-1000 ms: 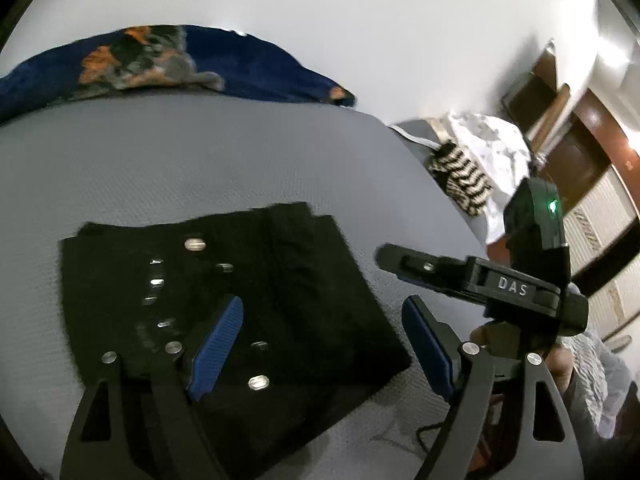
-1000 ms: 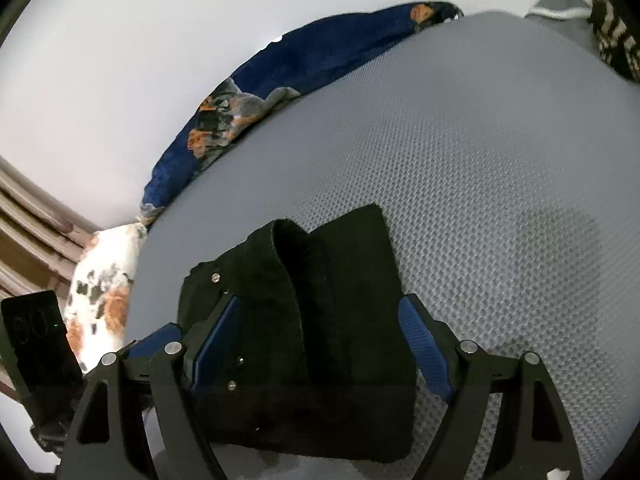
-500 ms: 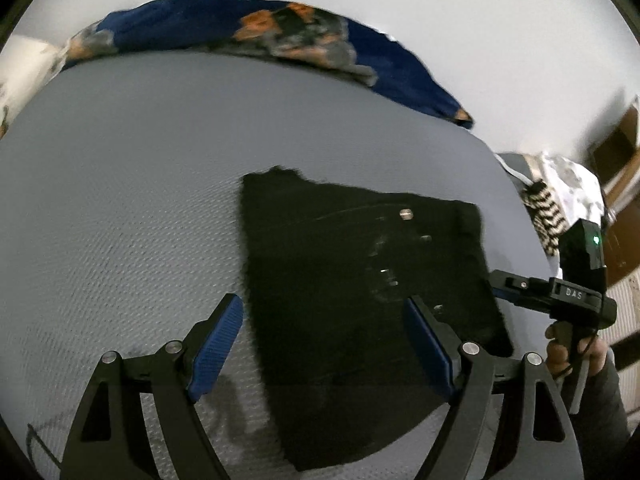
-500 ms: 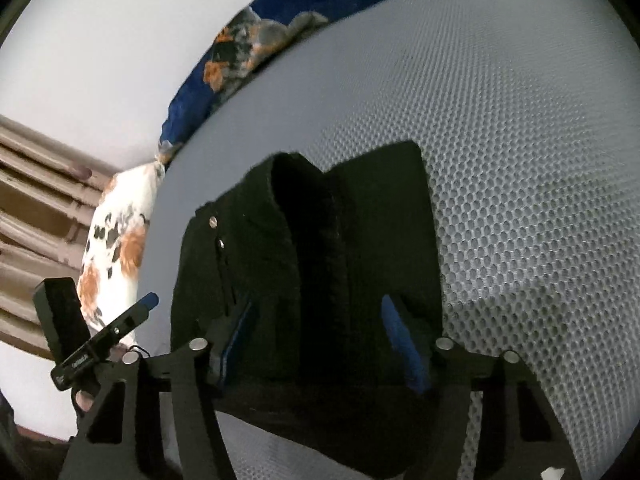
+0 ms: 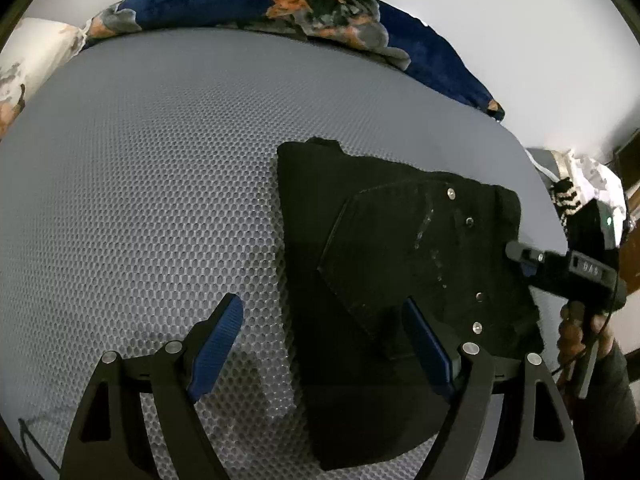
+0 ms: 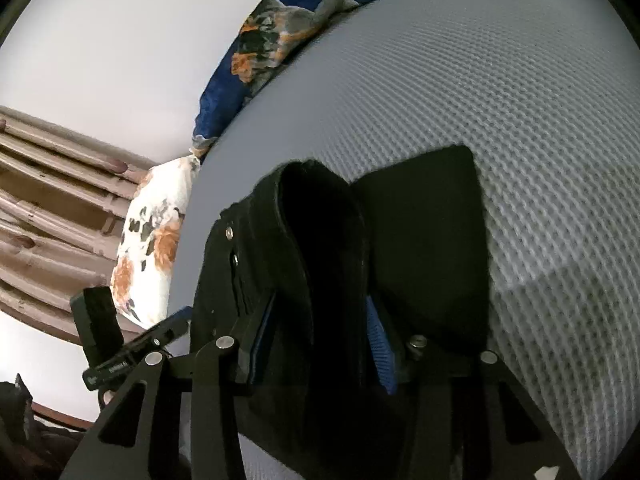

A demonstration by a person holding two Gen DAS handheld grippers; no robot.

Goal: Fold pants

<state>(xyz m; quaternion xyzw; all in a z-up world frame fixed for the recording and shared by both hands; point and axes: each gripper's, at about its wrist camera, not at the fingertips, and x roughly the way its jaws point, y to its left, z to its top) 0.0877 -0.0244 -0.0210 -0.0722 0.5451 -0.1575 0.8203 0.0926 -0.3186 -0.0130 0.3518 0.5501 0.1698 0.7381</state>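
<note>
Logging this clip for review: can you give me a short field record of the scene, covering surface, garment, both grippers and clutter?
surface: grey honeycomb-textured mattress
garment: black pants, folded into a compact stack
left gripper: open, straddling the stack's left edge
right gripper: jaws have just been closing around a raised fold at the stack's other end
clutter: blue floral blanket along far edge

Grey honeycomb-textured bed (image 5: 160, 168) fills most of both views. Dark blue blanket (image 5: 248, 4) with orange and grey print lies bunched along its far edge, against a white wall (image 5: 500, 12). White pillow (image 6: 154, 240) with orange floral print sits at the bed's corner. Striped black-and-white cloth (image 5: 566, 200) lies beyond the bed's other side.
</note>
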